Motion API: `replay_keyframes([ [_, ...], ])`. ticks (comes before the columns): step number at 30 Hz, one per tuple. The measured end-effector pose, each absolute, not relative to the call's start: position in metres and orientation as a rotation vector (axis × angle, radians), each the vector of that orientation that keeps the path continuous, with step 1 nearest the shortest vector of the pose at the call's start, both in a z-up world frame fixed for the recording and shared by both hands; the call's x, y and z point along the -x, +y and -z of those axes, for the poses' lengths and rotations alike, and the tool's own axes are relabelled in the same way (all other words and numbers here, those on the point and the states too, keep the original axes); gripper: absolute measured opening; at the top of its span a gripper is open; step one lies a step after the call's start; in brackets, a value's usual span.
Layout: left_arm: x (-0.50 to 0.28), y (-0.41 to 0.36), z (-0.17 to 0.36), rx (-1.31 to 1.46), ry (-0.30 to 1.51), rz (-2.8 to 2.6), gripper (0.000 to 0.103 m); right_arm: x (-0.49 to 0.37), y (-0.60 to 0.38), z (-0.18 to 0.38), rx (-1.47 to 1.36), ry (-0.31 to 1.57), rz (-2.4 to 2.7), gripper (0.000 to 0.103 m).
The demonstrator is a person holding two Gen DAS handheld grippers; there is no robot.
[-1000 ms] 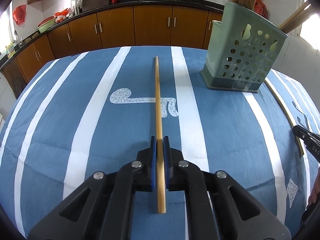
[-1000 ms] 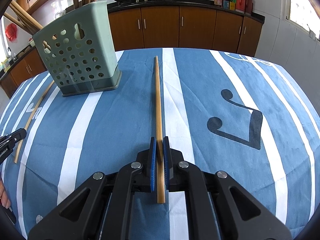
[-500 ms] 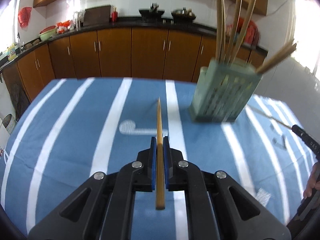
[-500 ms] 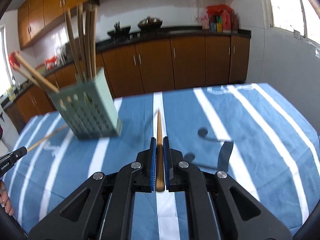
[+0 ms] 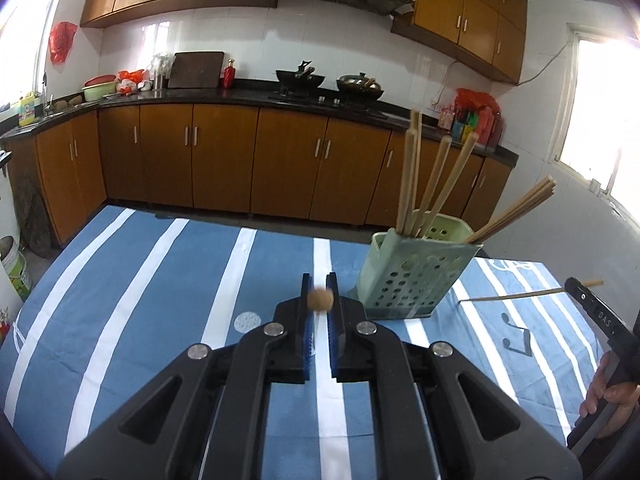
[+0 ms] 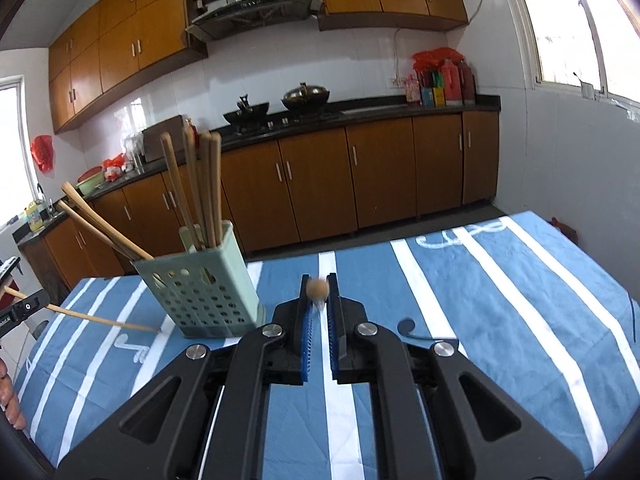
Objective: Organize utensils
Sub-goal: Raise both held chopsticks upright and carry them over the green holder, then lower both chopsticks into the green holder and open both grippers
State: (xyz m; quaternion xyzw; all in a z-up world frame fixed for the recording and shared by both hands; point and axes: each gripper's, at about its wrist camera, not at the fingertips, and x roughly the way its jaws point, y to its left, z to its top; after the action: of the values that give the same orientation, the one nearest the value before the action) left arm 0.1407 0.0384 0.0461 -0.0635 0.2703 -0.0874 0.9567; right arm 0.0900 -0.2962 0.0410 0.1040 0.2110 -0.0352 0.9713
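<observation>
A pale green perforated utensil holder (image 5: 412, 276) (image 6: 198, 292) stands on the blue striped tablecloth with several wooden chopsticks (image 5: 436, 176) (image 6: 200, 184) standing in it. My left gripper (image 5: 320, 284) is shut on a wooden chopstick (image 5: 320, 300), seen end-on, held above the table left of the holder. My right gripper (image 6: 319, 280) is shut on another chopstick (image 6: 318, 289), also end-on, right of the holder. Each gripper and its chopstick shows at the other view's edge, the right one in the left wrist view (image 5: 520, 295) and the left one in the right wrist view (image 6: 100, 321).
The table (image 5: 140, 292) (image 6: 500, 300) carries a blue cloth with white stripes and note patterns. Kitchen counters with brown cabinets (image 5: 224, 160) run behind it, with woks (image 6: 276, 106) on the stove. A window (image 6: 576, 24) is at the right.
Both grippers lifted their chopsticks off the table and tilted them upward, so each stick now points toward its camera. The views rose from the tablecloth to the kitchen.
</observation>
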Motion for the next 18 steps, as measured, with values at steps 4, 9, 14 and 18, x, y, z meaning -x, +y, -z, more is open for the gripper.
replay_keyframes([
  [4,-0.136,0.036,-0.062,0.126,0.527,0.221,0.007,-0.087,-0.295,-0.063,-0.205,0.382,0.045,0.007],
  [9,-0.129,0.027,-0.089,0.124,0.484,0.297,0.007,-0.08,-0.291,-0.101,-0.226,0.309,-0.03,0.007],
  [14,-0.126,0.012,-0.117,0.124,0.416,0.347,0.007,-0.075,-0.282,-0.135,-0.248,0.227,-0.115,0.007],
  [18,-0.131,-0.003,-0.143,0.129,0.338,0.367,0.007,-0.077,-0.265,-0.165,-0.231,0.125,-0.159,0.007],
])
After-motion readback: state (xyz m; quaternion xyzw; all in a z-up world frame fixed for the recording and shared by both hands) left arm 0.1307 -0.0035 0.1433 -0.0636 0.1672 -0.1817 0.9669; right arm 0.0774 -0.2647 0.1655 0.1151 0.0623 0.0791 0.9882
